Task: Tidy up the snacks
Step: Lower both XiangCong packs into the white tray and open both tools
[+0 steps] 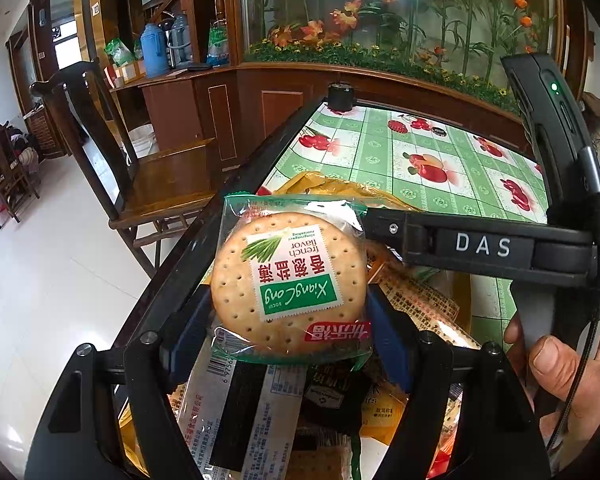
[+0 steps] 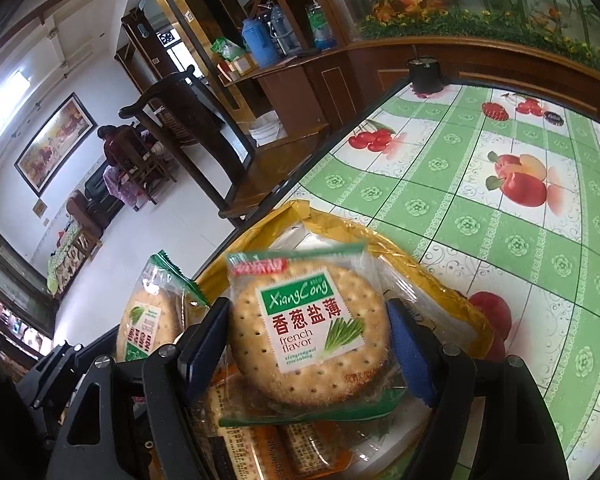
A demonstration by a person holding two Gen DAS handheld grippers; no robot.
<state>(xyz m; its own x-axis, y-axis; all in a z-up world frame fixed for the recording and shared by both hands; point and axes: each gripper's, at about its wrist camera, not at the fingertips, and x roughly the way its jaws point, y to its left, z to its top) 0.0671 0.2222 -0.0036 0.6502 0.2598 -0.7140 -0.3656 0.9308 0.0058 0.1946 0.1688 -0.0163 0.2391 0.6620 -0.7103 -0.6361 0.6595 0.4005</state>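
Claws both clamp cracker packets: left claw (image 1: 290,322) pinches one round cracker packet (image 1: 290,276) by its sides, right claw (image 2: 308,344) grips a second cracker packet (image 2: 310,332), both raised over the snack pile (image 1: 416,300) in a yellow bag (image 2: 440,276) on the table (image 2: 500,208).

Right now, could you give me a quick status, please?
Left gripper shut on cracker packet. Right gripper shut on second packet. Snack pile beneath both.
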